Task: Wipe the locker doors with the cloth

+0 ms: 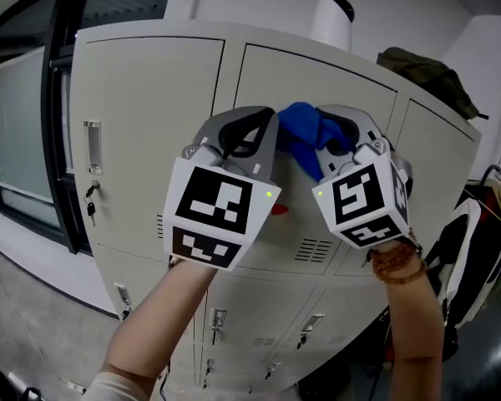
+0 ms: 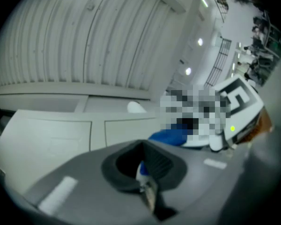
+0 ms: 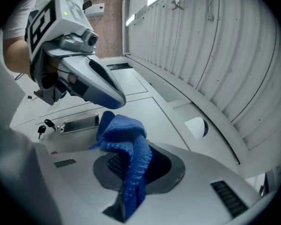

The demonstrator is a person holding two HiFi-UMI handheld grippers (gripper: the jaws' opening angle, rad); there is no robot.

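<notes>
A blue cloth [image 1: 305,136] hangs bunched between the jaws of my right gripper [image 1: 338,132], which is shut on it just in front of the upper beige locker doors [image 1: 150,98]. In the right gripper view the cloth [image 3: 129,144] droops from the closed jaws of the right gripper [image 3: 131,172]. My left gripper [image 1: 263,119] is held up beside it, jaws together, its tip close to the cloth's top edge. In the left gripper view the left gripper [image 2: 147,177] shows a shut seam, with the cloth [image 2: 171,136] just beyond it.
The locker bank has a recessed handle [image 1: 93,147] with keys [image 1: 90,203] hanging in the left door's lock. A white rounded device [image 1: 332,19] and a dark bag [image 1: 426,73] sit on top. A backpack [image 1: 476,249] hangs at the right.
</notes>
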